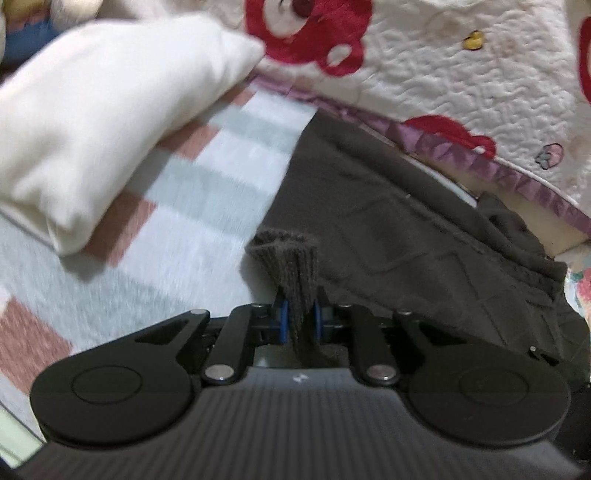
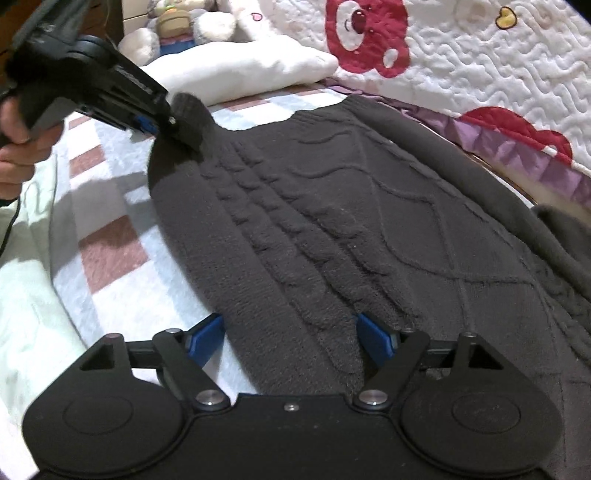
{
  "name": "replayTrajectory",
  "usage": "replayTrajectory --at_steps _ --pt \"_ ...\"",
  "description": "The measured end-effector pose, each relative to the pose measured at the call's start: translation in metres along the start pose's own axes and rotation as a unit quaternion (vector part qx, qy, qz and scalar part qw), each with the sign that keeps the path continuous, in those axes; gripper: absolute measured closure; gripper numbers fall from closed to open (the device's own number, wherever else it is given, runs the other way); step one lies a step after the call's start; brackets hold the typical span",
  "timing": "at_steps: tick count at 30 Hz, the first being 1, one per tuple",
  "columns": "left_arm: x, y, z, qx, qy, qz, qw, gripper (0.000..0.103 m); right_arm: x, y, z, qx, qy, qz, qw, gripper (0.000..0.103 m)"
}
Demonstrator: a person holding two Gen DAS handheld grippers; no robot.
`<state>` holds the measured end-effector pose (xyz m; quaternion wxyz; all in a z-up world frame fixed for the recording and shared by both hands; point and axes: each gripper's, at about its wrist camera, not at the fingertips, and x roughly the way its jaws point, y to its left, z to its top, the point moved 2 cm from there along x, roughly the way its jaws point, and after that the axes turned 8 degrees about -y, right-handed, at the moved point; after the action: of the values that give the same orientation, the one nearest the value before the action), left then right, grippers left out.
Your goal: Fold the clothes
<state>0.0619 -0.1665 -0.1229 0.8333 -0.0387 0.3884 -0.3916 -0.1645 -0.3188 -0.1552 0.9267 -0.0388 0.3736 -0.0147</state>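
A dark grey cable-knit sweater (image 1: pixel 388 229) lies spread on a checked bed cover. My left gripper (image 1: pixel 300 306) is shut on a ribbed edge of it, and the pinched fabric stands up between the blue pads. In the right wrist view the sweater (image 2: pixel 369 203) stretches away from me, with its near end lying between the spread blue fingers (image 2: pixel 210 332) of my right gripper (image 2: pixel 290 325), which is open. The left gripper (image 2: pixel 162 125), held by a hand (image 2: pixel 14 147), lifts the sweater's far left corner.
A white pillow (image 1: pixel 110 110) (image 2: pixel 251 70) lies at the far left. A white quilt with red bears (image 1: pixel 461 74) (image 2: pixel 480 55) and purple trim borders the sweater on the right. The pink and pale checked cover (image 2: pixel 110 251) lies to the left. Plush toys (image 2: pixel 177 26) sit at the back.
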Motion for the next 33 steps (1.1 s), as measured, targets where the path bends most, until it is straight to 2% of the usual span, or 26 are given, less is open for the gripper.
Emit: replayTrajectory --at_steps 3,6,7,8,9,10,11,15,18,20,21,23,24,25,27,28,29,30,32,33 --pt "-0.005 0.004 0.005 -0.022 -0.001 -0.016 0.9996 0.092 0.005 -0.001 0.002 0.014 -0.006 -0.007 1.000 0.022" --pt "-0.010 0.020 0.010 -0.094 0.015 -0.045 0.9944 0.092 0.004 0.003 0.002 0.006 -0.013 -0.010 1.000 0.025" --pt "-0.008 0.031 0.010 -0.149 0.028 -0.071 0.9859 0.092 0.004 0.005 0.002 -0.002 -0.014 -0.011 1.000 0.028" --pt "-0.002 0.045 0.006 -0.219 0.039 -0.098 0.9701 0.092 0.004 0.007 0.003 -0.009 -0.016 -0.012 1.000 0.029" --pt "0.006 0.056 0.001 -0.273 0.047 -0.109 0.9548 0.092 0.003 0.008 0.004 -0.013 -0.013 -0.012 1.000 0.030" --pt "0.013 0.061 -0.003 -0.297 0.051 -0.109 0.9473 0.092 0.003 0.010 0.005 -0.016 -0.009 -0.013 1.000 0.031" --pt "0.016 0.061 -0.004 -0.297 0.052 -0.104 0.9477 0.093 0.003 0.012 0.007 -0.018 -0.008 -0.012 1.000 0.031" --pt "0.015 0.052 -0.001 -0.256 0.041 -0.090 0.9616 0.093 0.008 0.023 0.012 -0.028 -0.014 -0.013 0.999 0.032" --pt "0.003 0.044 0.006 -0.222 0.029 -0.091 0.9705 0.093 0.016 0.035 0.024 -0.034 -0.001 -0.014 0.999 0.038" --pt "0.000 0.039 0.009 -0.206 0.025 -0.089 0.9742 0.093 0.022 0.043 0.033 -0.038 0.009 -0.015 0.999 0.039" --pt "-0.001 0.037 0.010 -0.200 0.025 -0.087 0.9756 0.093 0.025 0.047 0.037 -0.039 0.015 -0.016 0.999 0.043" --pt "-0.003 0.036 0.012 -0.193 0.027 -0.085 0.9771 0.093 0.031 0.053 0.045 -0.044 0.019 -0.019 0.999 0.063" --pt "-0.004 0.035 0.012 -0.191 0.028 -0.084 0.9776 0.093 0.034 0.053 0.048 -0.047 0.015 -0.023 0.999 0.094" --pt "-0.004 0.036 0.012 -0.200 0.031 -0.091 0.9751 0.093 0.034 0.051 0.051 -0.039 0.007 -0.028 0.999 0.094" --pt "-0.003 0.044 0.009 -0.249 0.044 -0.128 0.9590 0.092 0.032 0.046 0.057 -0.016 -0.013 -0.038 0.999 0.094" --pt "-0.002 0.046 0.008 -0.262 0.055 -0.136 0.9538 0.090 0.030 0.044 0.057 -0.006 -0.018 -0.037 0.999 0.094" --pt "0.000 0.047 0.006 -0.267 0.069 -0.137 0.9516 0.082 0.027 0.043 0.057 0.004 -0.021 -0.034 0.999 0.094" --pt "0.001 0.047 0.004 -0.265 0.079 -0.131 0.9521 0.068 0.025 0.042 0.057 0.013 -0.024 -0.031 0.999 0.094" --pt "0.003 0.042 -0.002 -0.254 0.093 -0.119 0.9552 0.055 0.020 0.039 0.057 0.032 -0.030 -0.025 0.999 0.094" --pt "0.005 0.039 -0.003 -0.255 0.098 -0.124 0.9540 0.051 0.018 0.038 0.057 0.041 -0.033 -0.022 0.998 0.094"
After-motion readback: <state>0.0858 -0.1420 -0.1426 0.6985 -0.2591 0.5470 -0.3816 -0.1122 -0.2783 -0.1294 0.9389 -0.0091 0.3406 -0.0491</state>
